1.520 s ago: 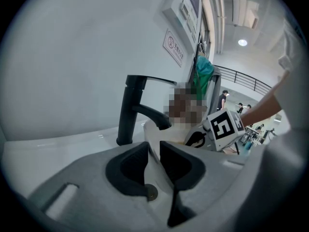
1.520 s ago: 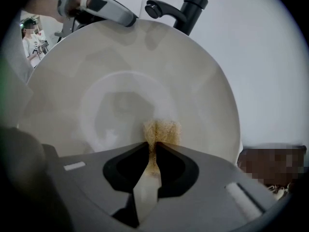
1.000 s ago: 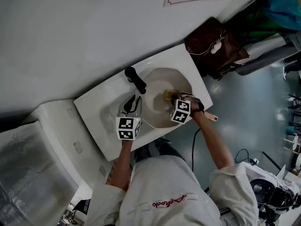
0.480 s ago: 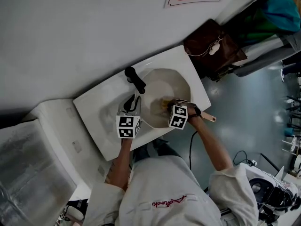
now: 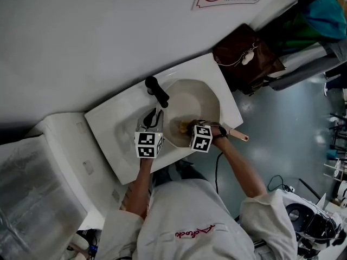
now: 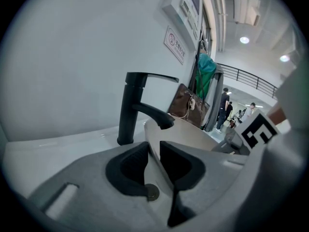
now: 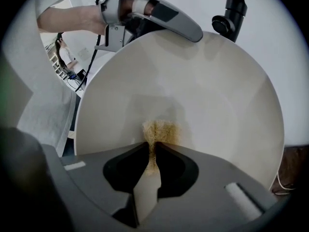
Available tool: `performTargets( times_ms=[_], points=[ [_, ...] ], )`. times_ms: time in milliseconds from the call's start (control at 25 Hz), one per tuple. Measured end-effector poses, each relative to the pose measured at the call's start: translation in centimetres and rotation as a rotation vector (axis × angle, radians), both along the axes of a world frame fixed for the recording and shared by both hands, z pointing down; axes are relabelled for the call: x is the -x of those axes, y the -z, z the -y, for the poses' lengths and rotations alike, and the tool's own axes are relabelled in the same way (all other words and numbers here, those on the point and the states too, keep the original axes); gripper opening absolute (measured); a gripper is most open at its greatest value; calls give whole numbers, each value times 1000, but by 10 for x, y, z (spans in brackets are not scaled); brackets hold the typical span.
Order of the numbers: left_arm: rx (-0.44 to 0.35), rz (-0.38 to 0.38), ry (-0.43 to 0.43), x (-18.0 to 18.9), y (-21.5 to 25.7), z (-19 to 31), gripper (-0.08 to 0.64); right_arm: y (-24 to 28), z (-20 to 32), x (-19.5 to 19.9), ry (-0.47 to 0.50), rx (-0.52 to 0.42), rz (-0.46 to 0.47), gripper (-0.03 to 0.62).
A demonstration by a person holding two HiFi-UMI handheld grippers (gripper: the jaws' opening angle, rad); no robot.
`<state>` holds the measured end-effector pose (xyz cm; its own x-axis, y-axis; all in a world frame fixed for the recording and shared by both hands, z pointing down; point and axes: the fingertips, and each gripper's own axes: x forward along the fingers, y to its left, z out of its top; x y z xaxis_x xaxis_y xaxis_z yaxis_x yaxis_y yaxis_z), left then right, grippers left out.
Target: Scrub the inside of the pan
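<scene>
Right gripper [image 7: 152, 154] is clamped shut on a yellowish scrub pad [image 7: 161, 131], which is pressed against the inner surface of the cream pan [image 7: 217, 105]. The pan is held tilted in the basin of the white sink [image 5: 115, 128], and its handle [image 5: 239, 136] is seen projecting past the sink's right front corner. The pan's rim is pinched by the closed left gripper [image 6: 153, 161], near the black faucet [image 6: 131, 105] mounted at the sink's back edge.

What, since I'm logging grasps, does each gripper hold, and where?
Left gripper clamps the pan by its rim; right gripper pinches the scrub pad by its near edge.
</scene>
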<state>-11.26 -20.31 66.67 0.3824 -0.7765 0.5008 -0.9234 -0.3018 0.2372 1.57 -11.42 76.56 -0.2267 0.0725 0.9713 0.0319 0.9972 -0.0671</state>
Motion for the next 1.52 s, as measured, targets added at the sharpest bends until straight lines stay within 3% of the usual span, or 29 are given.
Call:
performTargets(
  times_ms=[520, 1520],
  points=[
    [6, -4, 5, -1, 0, 0, 78, 8, -8, 42, 31, 15, 67, 57],
    [17, 3, -10, -1, 0, 0, 80, 20, 70, 81, -69, -129, 118, 57]
  ],
)
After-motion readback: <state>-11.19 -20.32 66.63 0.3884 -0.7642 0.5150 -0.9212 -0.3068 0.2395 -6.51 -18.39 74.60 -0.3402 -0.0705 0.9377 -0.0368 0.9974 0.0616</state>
